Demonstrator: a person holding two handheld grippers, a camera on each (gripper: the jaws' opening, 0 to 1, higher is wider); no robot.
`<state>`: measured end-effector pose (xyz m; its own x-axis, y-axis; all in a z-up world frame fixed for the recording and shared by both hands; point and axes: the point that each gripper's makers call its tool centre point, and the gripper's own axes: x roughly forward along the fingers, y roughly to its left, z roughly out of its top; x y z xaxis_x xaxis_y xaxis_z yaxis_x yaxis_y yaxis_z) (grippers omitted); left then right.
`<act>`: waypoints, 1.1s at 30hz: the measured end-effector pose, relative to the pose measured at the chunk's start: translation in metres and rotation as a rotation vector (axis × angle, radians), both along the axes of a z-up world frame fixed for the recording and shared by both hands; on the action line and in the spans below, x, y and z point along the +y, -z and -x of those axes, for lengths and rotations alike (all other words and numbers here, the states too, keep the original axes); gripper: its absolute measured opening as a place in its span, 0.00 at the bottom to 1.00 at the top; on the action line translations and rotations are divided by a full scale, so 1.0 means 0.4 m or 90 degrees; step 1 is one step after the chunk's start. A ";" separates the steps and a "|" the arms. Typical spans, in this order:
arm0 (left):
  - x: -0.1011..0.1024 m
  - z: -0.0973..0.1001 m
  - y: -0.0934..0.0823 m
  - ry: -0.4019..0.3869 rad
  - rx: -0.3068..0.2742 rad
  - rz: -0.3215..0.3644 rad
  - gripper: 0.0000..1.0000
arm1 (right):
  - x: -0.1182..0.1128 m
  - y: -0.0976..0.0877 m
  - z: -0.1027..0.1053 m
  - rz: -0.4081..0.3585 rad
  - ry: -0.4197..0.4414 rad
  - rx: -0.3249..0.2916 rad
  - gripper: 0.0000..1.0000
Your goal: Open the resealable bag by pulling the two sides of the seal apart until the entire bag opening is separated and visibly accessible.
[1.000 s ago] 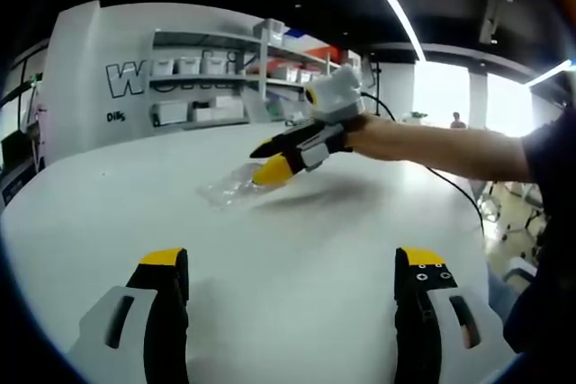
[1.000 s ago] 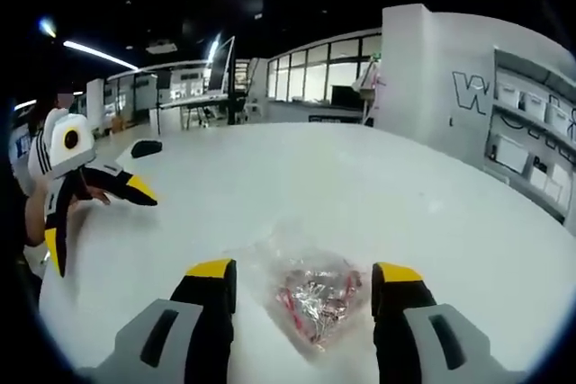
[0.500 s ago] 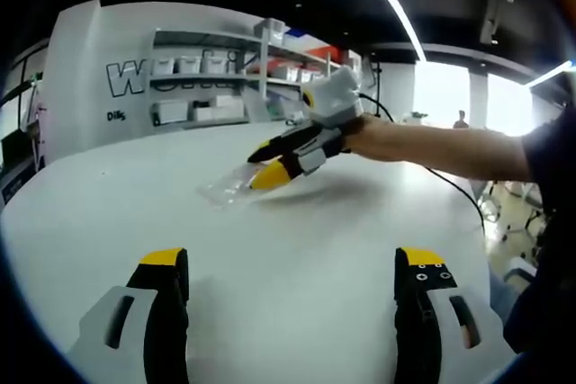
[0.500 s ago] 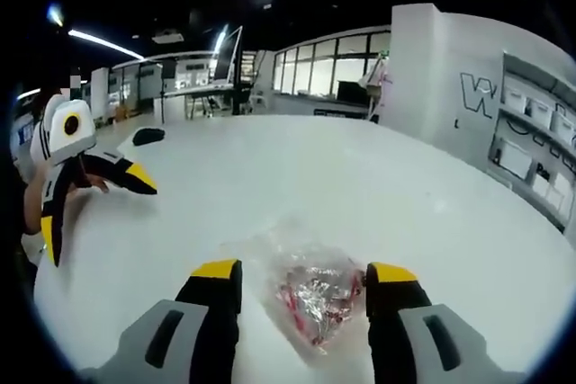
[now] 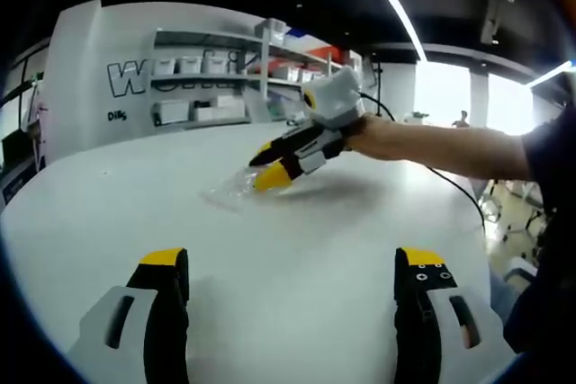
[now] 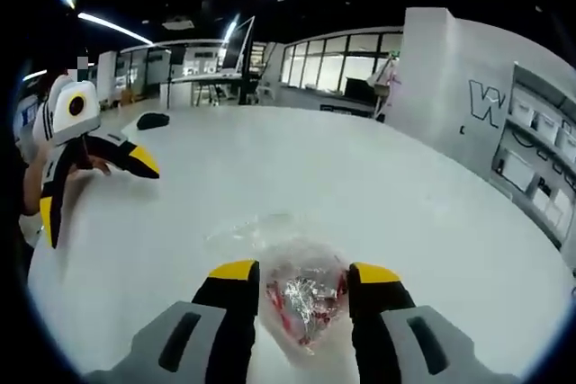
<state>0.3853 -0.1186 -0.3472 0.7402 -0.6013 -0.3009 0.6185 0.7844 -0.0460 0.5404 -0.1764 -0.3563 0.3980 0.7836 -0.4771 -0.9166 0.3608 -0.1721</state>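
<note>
A clear resealable bag (image 6: 306,299) with shiny red and silver contents lies on the white table (image 6: 378,195). My right gripper (image 6: 304,272) has its yellow-tipped jaws pressed against both sides of the bag, shut on it. In the left gripper view the bag (image 5: 230,192) shows as a crumpled clear patch across the table, with the right gripper (image 5: 264,168) on its right end, held by a person's arm (image 5: 432,146). My left gripper (image 5: 292,263) stands open over bare table, well short of the bag. It appears open at the left as the left gripper (image 6: 94,195).
Shelves with white bins (image 5: 198,65) line the wall behind the table. A small black object (image 6: 155,120) lies at the table's far edge. A black cable (image 5: 450,188) trails over the table's right side. Desks and windows (image 6: 324,60) stand farther off.
My right gripper's jaws have drawn together onto the bag, which now looks squeezed between them. The left gripper has stayed put and open.
</note>
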 end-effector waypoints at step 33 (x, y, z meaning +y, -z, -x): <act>0.000 0.000 0.003 -0.001 0.001 -0.003 0.92 | 0.042 -0.001 0.060 0.035 -0.086 -0.058 0.29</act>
<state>0.3854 -0.1187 -0.3486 0.7409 -0.5984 -0.3050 0.6167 0.7860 -0.0440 0.5164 -0.1594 -0.3558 0.3337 0.8067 -0.4877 -0.9361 0.2225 -0.2725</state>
